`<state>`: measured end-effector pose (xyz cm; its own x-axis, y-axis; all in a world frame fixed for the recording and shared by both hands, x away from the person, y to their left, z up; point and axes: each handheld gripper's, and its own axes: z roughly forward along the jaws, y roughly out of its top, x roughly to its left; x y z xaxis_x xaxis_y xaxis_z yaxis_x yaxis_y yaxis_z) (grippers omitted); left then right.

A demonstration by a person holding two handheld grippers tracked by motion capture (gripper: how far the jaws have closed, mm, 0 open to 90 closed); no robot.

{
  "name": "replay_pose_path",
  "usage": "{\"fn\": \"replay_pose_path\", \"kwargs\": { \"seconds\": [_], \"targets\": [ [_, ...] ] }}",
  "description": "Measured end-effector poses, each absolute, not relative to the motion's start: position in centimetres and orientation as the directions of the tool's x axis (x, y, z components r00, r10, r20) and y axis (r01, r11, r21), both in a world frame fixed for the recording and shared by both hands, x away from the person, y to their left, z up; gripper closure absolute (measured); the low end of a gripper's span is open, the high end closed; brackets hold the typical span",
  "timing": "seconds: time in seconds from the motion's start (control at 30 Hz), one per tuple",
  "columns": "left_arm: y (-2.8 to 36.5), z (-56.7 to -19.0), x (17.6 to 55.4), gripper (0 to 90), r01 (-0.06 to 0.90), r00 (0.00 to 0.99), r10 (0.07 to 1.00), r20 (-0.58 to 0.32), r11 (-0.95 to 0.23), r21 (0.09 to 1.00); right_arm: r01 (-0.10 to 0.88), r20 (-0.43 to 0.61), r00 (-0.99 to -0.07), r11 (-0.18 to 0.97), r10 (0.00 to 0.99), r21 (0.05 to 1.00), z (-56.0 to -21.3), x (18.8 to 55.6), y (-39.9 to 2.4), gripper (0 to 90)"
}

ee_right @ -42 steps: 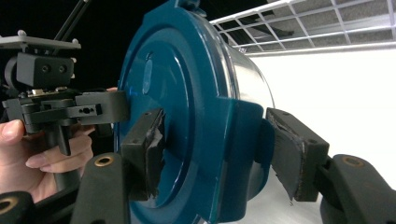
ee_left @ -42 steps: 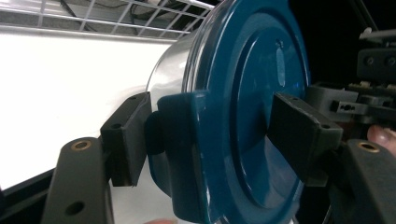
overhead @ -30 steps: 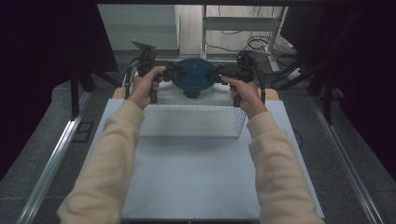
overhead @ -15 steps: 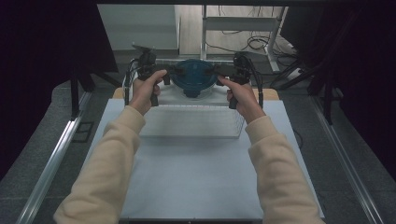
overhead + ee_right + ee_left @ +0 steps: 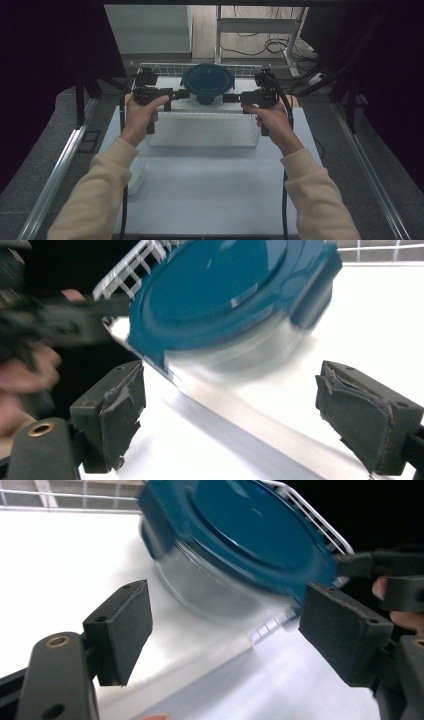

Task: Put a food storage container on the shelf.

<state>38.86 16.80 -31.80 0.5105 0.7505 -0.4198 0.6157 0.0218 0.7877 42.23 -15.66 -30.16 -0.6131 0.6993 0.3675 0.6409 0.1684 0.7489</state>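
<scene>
Container, a clear tub with a blue lid, sits between the two hand-held grippers at the far edge of the counter, midway along it. The left hand-held gripper points at the container's left side, its jaws wide apart and just lately opening further, with nothing between the pads; in the left gripper view the container lies beyond the pads and clear of them. The right hand-held gripper faces it from the other side, its jaws wide and holding nothing, having opened within the last second and then eased in slightly; in the right gripper view the container again lies ahead of the pads, untouched. Both tips sit just beside the container in the high view. Nearer the person, a wire basket stands on the counter just in front of the container. Behind the container a white wire rack runs along the far edge.
</scene>
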Motion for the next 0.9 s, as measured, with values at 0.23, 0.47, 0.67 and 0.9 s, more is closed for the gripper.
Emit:
{"fn": "replay_pose_path", "kwargs": {
  "seconds": [0.23,0.47,0.67,0.9],
  "targets": [
    [17.3,-32.6,33.3,21.1,0.555,0.581,0.739,-0.340,-0.054,0.830,0.540,0.269,-0.679,0.216,0.683,0.814,-32.0,37.3,-17.4,15.2],
    [17.1,-34.9,28.5,21.7,0.504,0.616,0.754,-0.228,-0.155,0.849,0.501,0.228,-0.697,0.235,0.680,0.833,-35.1,33.5,-18.8,16.9],
    [17.7,-38.1,25.8,21.8,0.523,0.620,0.749,-0.234,-0.172,0.835,0.509,0.215,-0.689,0.251,0.692,0.824,-38.6,30.9,-20.0,18.1],
    [18.2,-42.0,24.6,22.2,0.572,0.579,0.779,-0.241,-0.177,0.801,0.532,0.217,-0.696,0.288,0.685,0.796,-42.4,29.1,-20.8,19.8]
  ]
}}
